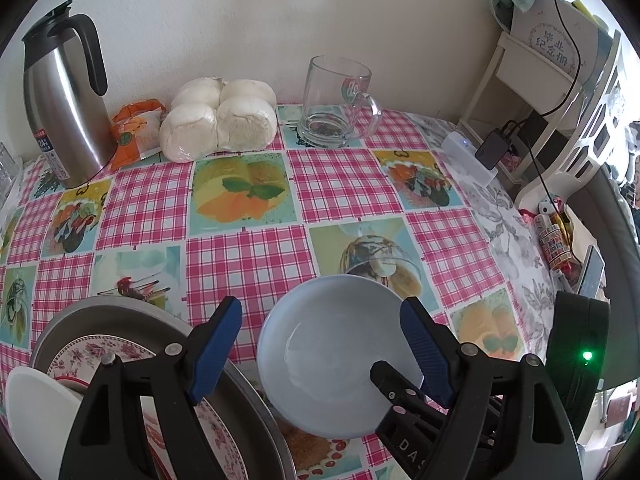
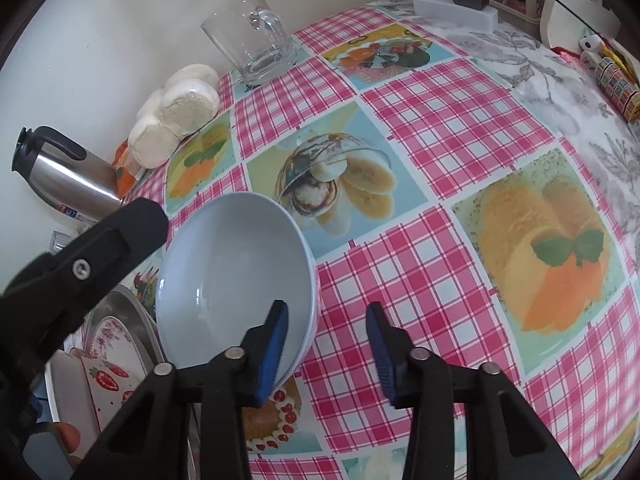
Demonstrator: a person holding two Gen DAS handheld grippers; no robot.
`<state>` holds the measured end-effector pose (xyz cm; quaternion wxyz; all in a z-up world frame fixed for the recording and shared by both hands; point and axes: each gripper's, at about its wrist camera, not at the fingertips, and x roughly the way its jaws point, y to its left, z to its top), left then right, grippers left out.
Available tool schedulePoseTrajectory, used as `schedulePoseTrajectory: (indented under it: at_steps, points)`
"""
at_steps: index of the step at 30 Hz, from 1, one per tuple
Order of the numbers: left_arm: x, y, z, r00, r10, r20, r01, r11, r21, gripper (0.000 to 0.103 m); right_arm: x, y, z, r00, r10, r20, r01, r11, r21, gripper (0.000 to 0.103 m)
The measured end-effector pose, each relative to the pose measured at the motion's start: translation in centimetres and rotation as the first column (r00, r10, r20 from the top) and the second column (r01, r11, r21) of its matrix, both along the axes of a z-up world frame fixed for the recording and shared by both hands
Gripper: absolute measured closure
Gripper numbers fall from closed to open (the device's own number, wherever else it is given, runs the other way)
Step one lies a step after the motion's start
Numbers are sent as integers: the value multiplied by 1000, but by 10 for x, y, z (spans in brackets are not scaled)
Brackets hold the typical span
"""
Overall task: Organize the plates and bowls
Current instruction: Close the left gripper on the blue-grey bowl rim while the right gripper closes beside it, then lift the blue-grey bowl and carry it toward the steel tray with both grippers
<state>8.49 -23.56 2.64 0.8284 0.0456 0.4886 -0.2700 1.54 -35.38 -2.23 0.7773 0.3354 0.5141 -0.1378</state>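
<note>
A pale blue bowl (image 1: 332,364) sits on the checked tablecloth, also in the right wrist view (image 2: 232,280), where it looks like two stacked bowls. My left gripper (image 1: 324,344) is open, its fingers either side of the bowl and above it. My right gripper (image 2: 328,348) is open at the bowl's right rim, its left pad (image 2: 276,344) over the rim. A metal tray (image 1: 240,392) at the lower left holds a floral plate (image 1: 92,356) and a white dish (image 1: 36,412).
A steel thermos jug (image 1: 64,100), an orange snack packet (image 1: 136,132), wrapped white buns (image 1: 220,120) and a glass mug (image 1: 336,104) stand along the back wall. A white power strip (image 1: 472,160) and a shelf (image 1: 532,76) are at the right.
</note>
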Motion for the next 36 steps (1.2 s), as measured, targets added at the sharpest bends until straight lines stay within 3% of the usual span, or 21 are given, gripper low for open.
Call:
schedulePoseTrajectory:
  at_steps: [9, 16, 20, 28, 36]
  points:
    - [-1, -2, -4, 1000, -10, -4, 10, 1000, 5, 21, 1, 6, 3, 999, 29, 25, -29, 1000, 7, 84]
    - [-1, -4, -8, 1000, -12, -12, 12, 1000, 13, 22, -3, -9, 5, 1000, 2, 26, -2, 1000, -14, 91]
    - [-1, -8, -16, 999, -24, -32, 25, 999, 28, 30, -6, -18, 3, 999, -16, 28, 16, 1000, 7, 91]
    - [-1, -14, -38, 996, -33, -78, 38, 998, 59, 60, -9, -24, 0, 999, -35, 24, 34, 999, 18, 91]
    - [0, -18, -56, 993, -37, -110, 47, 995, 88, 71, -11, -24, -3, 999, -42, 21, 41, 999, 26, 91]
